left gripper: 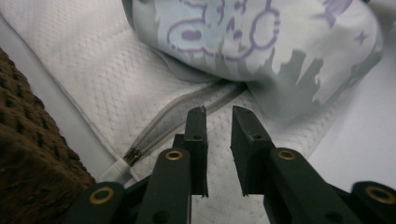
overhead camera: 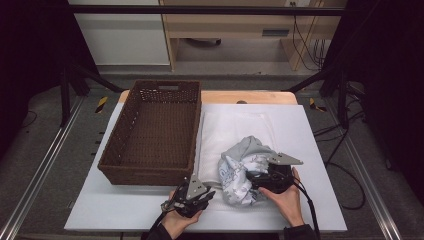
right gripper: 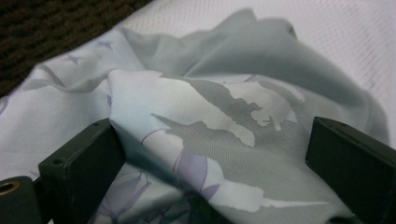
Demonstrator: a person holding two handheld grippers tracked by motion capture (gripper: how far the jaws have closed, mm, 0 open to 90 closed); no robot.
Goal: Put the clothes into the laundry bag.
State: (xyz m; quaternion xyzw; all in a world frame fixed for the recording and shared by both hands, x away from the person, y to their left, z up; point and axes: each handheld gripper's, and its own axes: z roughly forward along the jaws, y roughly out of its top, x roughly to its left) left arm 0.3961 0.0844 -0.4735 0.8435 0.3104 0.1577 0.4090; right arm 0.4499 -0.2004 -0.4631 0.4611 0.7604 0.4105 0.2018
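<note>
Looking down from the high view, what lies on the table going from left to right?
Brown wicker basket → left tongs → crumpled printed cloth → right tongs, their jaws wide around the cloth.

Both forearms entering from near edge of high view. Left gripper low, jaws nearly together with a narrow gap, nothing between, pointed forward-right. Right gripper held by right hand, jaws spread wide, pointed left, grey plate on top.
</note>
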